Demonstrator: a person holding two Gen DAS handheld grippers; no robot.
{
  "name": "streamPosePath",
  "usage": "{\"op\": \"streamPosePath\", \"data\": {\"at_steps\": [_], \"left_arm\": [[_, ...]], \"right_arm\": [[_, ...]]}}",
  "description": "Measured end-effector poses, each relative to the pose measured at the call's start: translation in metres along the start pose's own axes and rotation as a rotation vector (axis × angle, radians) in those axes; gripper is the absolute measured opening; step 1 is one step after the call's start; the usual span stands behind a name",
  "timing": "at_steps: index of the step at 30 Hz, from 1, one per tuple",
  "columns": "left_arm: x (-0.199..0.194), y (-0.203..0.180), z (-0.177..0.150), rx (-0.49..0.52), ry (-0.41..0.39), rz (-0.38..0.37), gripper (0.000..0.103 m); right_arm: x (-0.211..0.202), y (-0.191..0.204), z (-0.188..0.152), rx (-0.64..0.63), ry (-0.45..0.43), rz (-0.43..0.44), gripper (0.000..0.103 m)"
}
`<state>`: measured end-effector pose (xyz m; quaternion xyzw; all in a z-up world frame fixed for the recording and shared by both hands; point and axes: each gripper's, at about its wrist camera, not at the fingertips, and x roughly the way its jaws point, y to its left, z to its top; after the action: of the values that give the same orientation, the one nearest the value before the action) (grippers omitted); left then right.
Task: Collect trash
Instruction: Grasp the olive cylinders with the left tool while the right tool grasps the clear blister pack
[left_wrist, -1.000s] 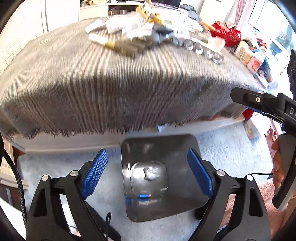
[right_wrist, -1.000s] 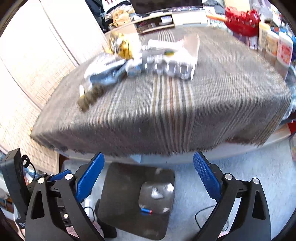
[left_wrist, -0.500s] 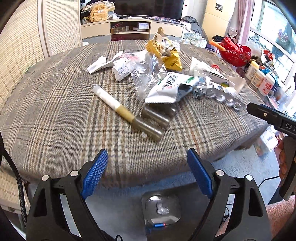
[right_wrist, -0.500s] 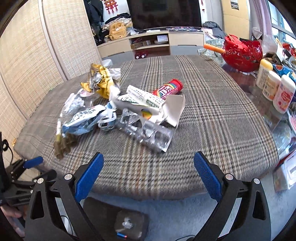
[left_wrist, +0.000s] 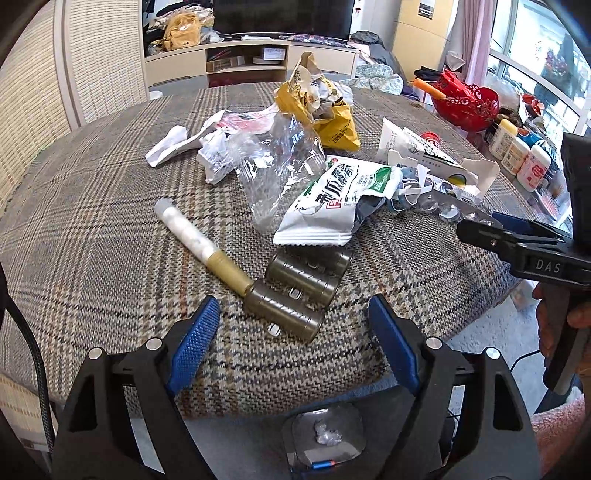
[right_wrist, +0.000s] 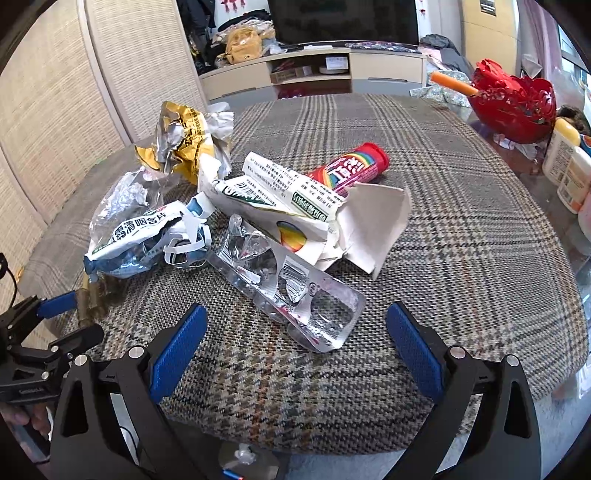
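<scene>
Trash lies on a plaid-covered table (left_wrist: 92, 266). In the left wrist view my left gripper (left_wrist: 295, 339) is open and empty, just short of olive plastic tubes (left_wrist: 295, 291) joined to a white stick (left_wrist: 184, 229). Behind them lie a white-green snack bag (left_wrist: 332, 199), clear plastic (left_wrist: 277, 166) and a yellow wrapper (left_wrist: 321, 107). In the right wrist view my right gripper (right_wrist: 295, 339) is open and empty, just short of a clear blister pack (right_wrist: 295, 288). A torn white carton (right_wrist: 295, 206) and a red rainbow tube (right_wrist: 351, 166) lie beyond.
A metal bin lid (left_wrist: 325, 439) sits on the floor below the table's near edge. A red basket (right_wrist: 517, 107) and white bottles (right_wrist: 569, 162) stand at the table's right side. Wicker panels (right_wrist: 55, 110) stand left; a TV shelf (right_wrist: 314, 70) is behind.
Both grippers have risen from beside the floor bin up to table height and moved in over the table's near edge. Both stay open and empty.
</scene>
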<state>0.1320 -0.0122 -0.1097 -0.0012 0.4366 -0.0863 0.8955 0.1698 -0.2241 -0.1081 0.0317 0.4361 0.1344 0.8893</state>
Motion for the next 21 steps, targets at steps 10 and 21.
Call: {"op": "streamPosePath", "data": {"at_steps": [10, 21], "left_arm": [[-0.001, -0.006, 0.002, 0.023, -0.012, -0.013, 0.052], [0.000, -0.018, -0.002, 0.061, -0.019, 0.012, 0.039]], "right_arm": [[0.000, 0.018, -0.003, -0.074, 0.004, 0.025, 0.077], [-0.002, 0.026, -0.008, -0.132, -0.006, -0.016, 0.043]]}}
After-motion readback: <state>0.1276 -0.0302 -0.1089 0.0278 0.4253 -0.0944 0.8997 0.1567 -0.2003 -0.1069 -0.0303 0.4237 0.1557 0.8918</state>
